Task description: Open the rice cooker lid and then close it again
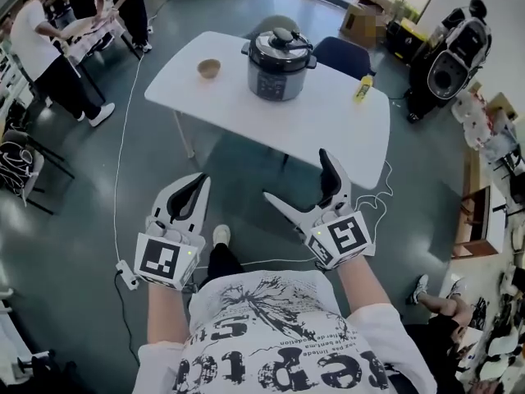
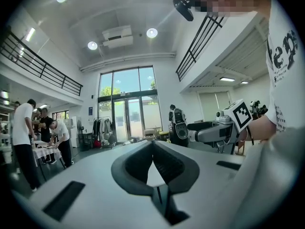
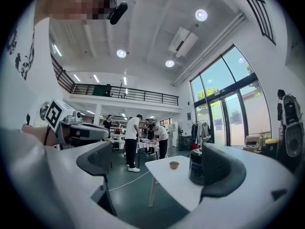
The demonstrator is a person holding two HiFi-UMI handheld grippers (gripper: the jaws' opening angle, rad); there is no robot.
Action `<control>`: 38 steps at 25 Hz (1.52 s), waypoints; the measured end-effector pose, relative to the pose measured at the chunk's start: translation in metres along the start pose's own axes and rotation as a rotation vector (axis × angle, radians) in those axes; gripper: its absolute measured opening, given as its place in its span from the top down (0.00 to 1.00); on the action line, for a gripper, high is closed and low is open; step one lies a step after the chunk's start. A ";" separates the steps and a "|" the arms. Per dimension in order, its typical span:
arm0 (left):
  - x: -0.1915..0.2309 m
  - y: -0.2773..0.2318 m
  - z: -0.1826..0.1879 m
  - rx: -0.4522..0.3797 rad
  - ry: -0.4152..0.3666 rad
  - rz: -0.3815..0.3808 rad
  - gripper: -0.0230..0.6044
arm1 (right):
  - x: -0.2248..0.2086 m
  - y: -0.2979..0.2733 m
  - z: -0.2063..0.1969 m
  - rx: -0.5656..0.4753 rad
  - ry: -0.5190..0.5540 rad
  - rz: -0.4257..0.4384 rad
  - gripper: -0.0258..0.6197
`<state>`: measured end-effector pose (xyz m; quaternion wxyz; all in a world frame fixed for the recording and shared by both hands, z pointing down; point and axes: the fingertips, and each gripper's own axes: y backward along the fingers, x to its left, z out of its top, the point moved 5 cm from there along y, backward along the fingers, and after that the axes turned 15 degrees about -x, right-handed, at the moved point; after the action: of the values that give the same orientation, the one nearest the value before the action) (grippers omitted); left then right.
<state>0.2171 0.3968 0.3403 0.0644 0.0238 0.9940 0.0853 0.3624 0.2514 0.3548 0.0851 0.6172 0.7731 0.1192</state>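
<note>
The rice cooker (image 1: 280, 64), dark steel with a black lid (image 1: 281, 45) that is down, stands on the white table (image 1: 246, 113) well ahead of both grippers. In the right gripper view the cooker (image 3: 195, 166) is small and partly behind one finger. My left gripper (image 1: 197, 180) (image 2: 152, 144) is shut on nothing, its tips meeting. My right gripper (image 1: 302, 185) (image 3: 159, 163) stands wide open and empty. Both are held level over the floor, short of the table's near edge. The cooker does not show in the left gripper view.
A small bowl (image 1: 209, 69) sits left of the cooker and a yellow bottle (image 1: 362, 88) to its right. A blue chair (image 1: 343, 54) stands behind the table. People work at a table far left (image 1: 41, 56). A white cable (image 1: 123, 162) runs along the floor.
</note>
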 end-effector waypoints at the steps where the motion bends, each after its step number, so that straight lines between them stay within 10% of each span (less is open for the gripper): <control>1: 0.026 -0.012 -0.001 -0.003 -0.002 -0.015 0.94 | -0.002 -0.026 -0.003 -0.001 0.001 -0.017 0.05; 14: 0.297 -0.173 -0.042 -0.064 0.058 -0.244 0.94 | -0.064 -0.293 -0.076 0.129 0.025 -0.260 0.09; 38: 0.361 -0.498 -0.134 -0.062 0.097 -0.421 0.94 | -0.343 -0.452 -0.174 0.391 0.027 -0.286 0.12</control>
<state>-0.1761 -0.0941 0.3401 0.0338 -0.1902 0.9759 0.1016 -0.0311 -0.1918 0.3852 -0.0302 0.5044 0.8621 -0.0379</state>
